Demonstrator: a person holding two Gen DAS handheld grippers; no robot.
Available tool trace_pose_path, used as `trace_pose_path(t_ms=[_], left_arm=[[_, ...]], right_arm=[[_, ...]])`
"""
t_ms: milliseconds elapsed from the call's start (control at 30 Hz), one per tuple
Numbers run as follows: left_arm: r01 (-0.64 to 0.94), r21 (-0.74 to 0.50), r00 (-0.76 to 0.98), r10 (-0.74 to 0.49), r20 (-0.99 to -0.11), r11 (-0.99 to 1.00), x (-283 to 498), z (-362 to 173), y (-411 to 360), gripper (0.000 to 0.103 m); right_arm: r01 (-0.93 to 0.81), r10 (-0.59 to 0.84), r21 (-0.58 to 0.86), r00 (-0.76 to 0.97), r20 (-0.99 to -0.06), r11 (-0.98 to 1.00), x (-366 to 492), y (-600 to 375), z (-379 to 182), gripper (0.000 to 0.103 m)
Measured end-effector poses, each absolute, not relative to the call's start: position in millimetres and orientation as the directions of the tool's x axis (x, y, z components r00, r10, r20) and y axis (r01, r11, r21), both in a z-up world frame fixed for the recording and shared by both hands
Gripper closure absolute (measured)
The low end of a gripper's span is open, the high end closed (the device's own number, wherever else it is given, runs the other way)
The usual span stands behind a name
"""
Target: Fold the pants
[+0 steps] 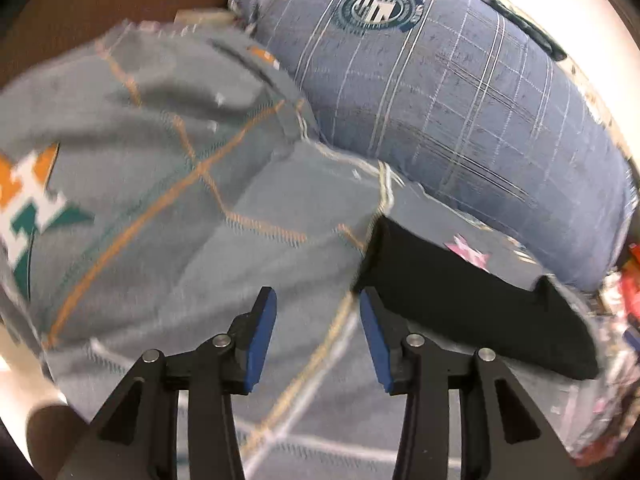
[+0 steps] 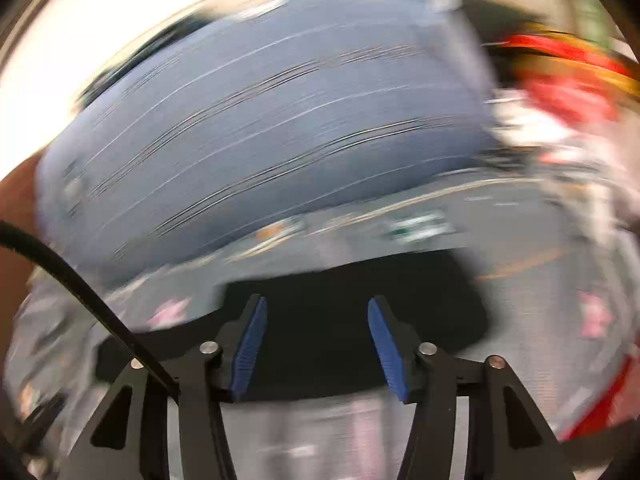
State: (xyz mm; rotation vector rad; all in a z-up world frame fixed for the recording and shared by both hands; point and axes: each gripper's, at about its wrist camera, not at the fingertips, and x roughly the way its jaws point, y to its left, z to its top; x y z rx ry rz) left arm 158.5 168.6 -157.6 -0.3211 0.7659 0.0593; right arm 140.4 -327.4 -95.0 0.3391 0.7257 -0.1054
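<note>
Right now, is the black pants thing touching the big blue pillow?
Apart. In the left wrist view, a strip of grey bedding shows between the black pants and the blue pillow.

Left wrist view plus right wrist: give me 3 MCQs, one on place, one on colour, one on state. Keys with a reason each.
1. In the left wrist view, where are the black pants relative to the blue plaid pillow?
A. in front of it, nearer the camera
B. on top of it
C. behind it

2. What colour are the pads on the left tongs?
A. red
B. blue
C. white

3. How do the right tongs stand?
A. shut on the pants
B. shut on nothing
C. open

Answers:
1 A, the dark cloth lies below the pillow in the picture, by the tongs.
2 B, both pads are blue.
3 C, a wide gap separates the pads, and nothing is gripped.
</note>
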Motion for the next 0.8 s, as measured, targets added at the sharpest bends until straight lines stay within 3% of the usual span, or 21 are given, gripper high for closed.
trace_pose_path(t_ms=[67,267,467,633,667,700,733,800], left_arm=[[-0.188,-0.220,0.750,-0.005,-0.661,0.957,169,-157,168,0.050],[-0.240,-0.158,0.805,0.105,-0.584,0.958,178,-169,191,0.050],[-0.240,-0.207,0.822,0.085,-0.563,0.948,170,-168,218,0.047],[-0.232,-0.267,0.820,0.041,-0.571,0.935,170,-170,229,0.044],[-0.231,-0.276,0.815,0.031,-0.578,0.933,171,-171,230,0.044],[-0.229,-0.283,0.813,0.023,-0.582,0.931,171,-172,230,0.044],[-0.227,-0.296,0.812,0.013,-0.583,0.928,171,-172,232,0.044],[-0.224,-0.309,0.813,0.002,-0.582,0.924,170,-173,233,0.044]], right_arm=[[0.094,0.152,0.305,0.708,-0.689,0.948,166,-282,-106,0.045],[-0.135,0.352,0.337,0.566,-0.746,0.932,232,-155,-128,0.045],[-0.277,0.396,0.294,0.470,-0.789,0.915,286,-42,-153,0.045],[-0.331,0.308,0.170,0.429,-0.849,0.928,313,25,-179,0.045],[-0.341,0.246,0.098,0.422,-0.872,0.935,319,38,-189,0.049],[-0.349,0.203,0.050,0.418,-0.885,0.936,322,43,-195,0.062],[-0.357,0.176,0.019,0.413,-0.893,0.934,325,46,-201,0.100],[-0.347,0.212,0.065,0.405,-0.889,0.935,327,41,-198,0.100]])
